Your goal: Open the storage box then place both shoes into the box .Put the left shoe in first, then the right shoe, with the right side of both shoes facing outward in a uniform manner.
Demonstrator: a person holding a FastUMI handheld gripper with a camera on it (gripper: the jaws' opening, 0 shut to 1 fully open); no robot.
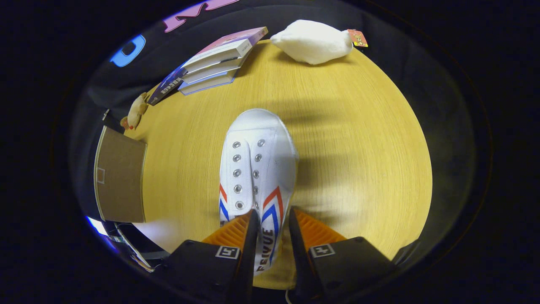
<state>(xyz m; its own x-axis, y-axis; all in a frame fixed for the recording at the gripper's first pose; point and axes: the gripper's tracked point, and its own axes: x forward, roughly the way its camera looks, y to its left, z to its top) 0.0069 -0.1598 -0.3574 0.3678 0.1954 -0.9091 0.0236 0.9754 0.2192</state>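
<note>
A white canvas shoe (pixel 257 169) with red and blue side stripes and no laces hangs over the wooden table (pixel 358 160), toe pointing away from me. My gripper (pixel 272 223) is shut on the shoe's right side wall near the heel, one finger inside the opening and the other outside. The shoe casts a shadow on the table to its right, so it looks lifted. A brown cardboard storage box (pixel 120 181) stands at the table's left edge, beside the shoe; its top panel faces me and I cannot tell whether it is open.
A stack of books (pixel 215 65) lies at the far left of the table. A white plush toy (pixel 314 41) rests at the far edge. A small tan plush figure (pixel 137 110) sits beyond the box.
</note>
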